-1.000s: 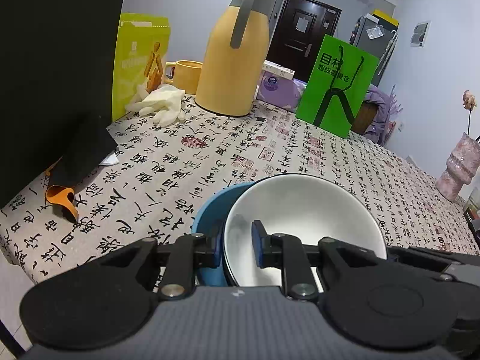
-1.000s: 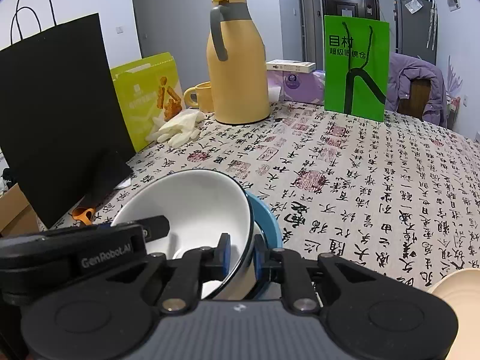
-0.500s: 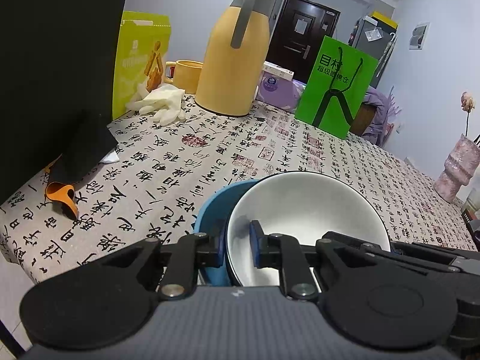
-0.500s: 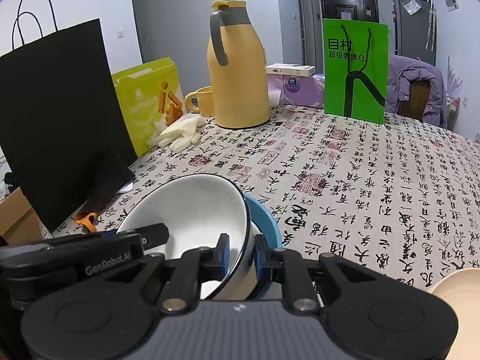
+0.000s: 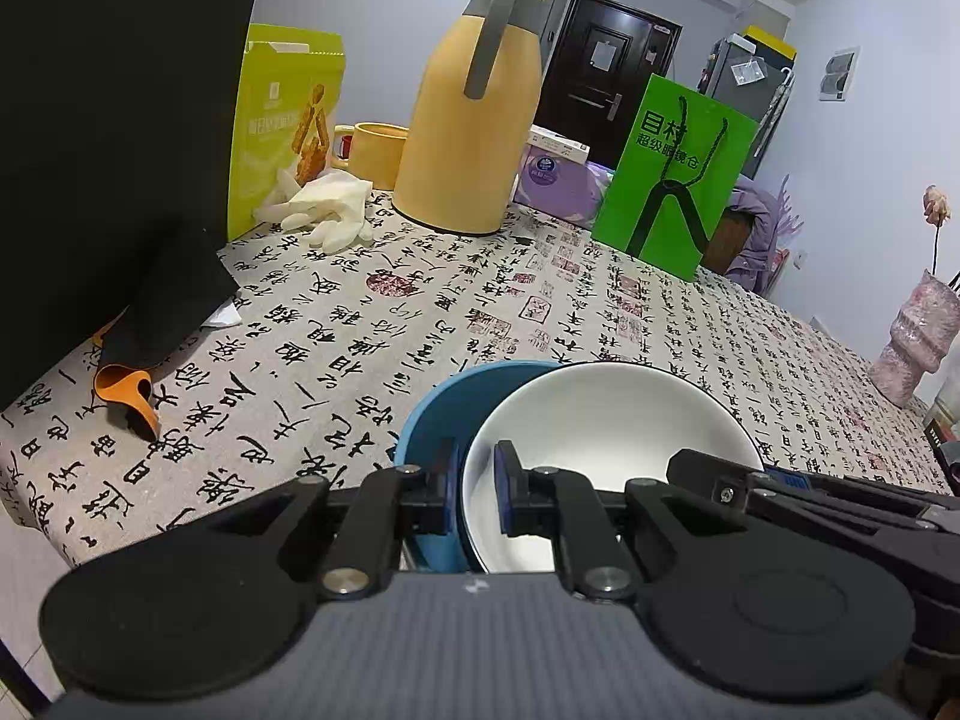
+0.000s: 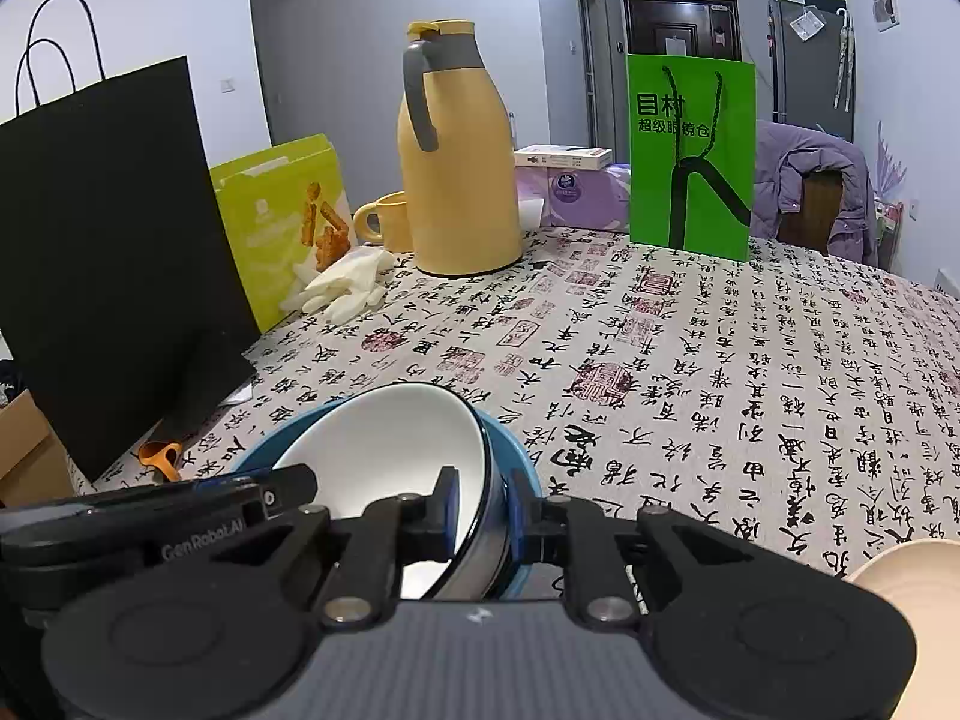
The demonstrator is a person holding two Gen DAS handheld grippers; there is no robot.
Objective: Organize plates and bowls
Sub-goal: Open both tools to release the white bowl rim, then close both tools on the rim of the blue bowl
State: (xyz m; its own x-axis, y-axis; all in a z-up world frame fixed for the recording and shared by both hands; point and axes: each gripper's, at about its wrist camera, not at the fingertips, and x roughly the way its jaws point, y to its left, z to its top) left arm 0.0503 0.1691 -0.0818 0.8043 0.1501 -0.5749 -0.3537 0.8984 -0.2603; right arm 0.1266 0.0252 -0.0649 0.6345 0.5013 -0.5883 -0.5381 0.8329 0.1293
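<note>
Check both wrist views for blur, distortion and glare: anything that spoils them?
Left wrist view: sharp, no motion blur; fisheye bends the room edges and tilts the thermos; black bag blocks the left side. Right wrist view: equally sharp, dark vignette in the upper corners; soft even light, no glare on the white bowl; green bag print is readable.

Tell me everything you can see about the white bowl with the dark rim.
The white bowl looks like glossy ceramic, white inside with a thin dark rim, and empty. It sits nested and tilted inside a blue bowl on the calligraphy-print tablecloth. The left gripper and the right gripper each clamp its rim on opposite sides, jaws shut on the wall.
</note>
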